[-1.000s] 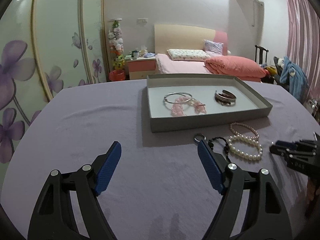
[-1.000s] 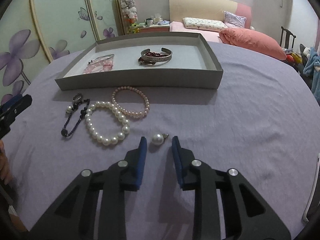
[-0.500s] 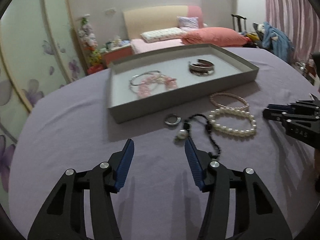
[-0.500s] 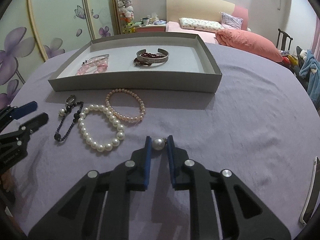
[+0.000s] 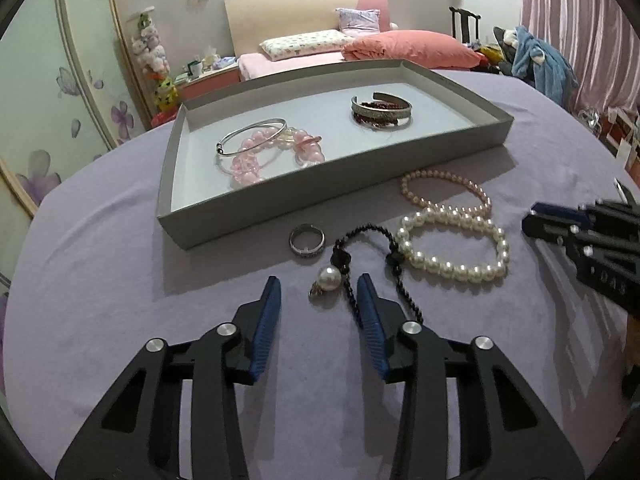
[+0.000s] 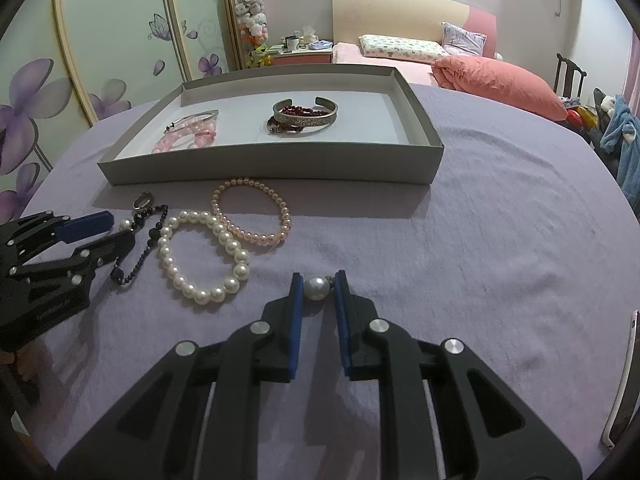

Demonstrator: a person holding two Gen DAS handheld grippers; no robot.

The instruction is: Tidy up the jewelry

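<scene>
Right wrist, right claw (image 6: 317,280) gripping pearl (image 6: 316,287)

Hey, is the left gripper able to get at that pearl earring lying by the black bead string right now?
Probably yes. The left gripper is closing with the pearl earring between its fingers, nothing over it. The black bead string lies against it and may get pinched too.
</scene>
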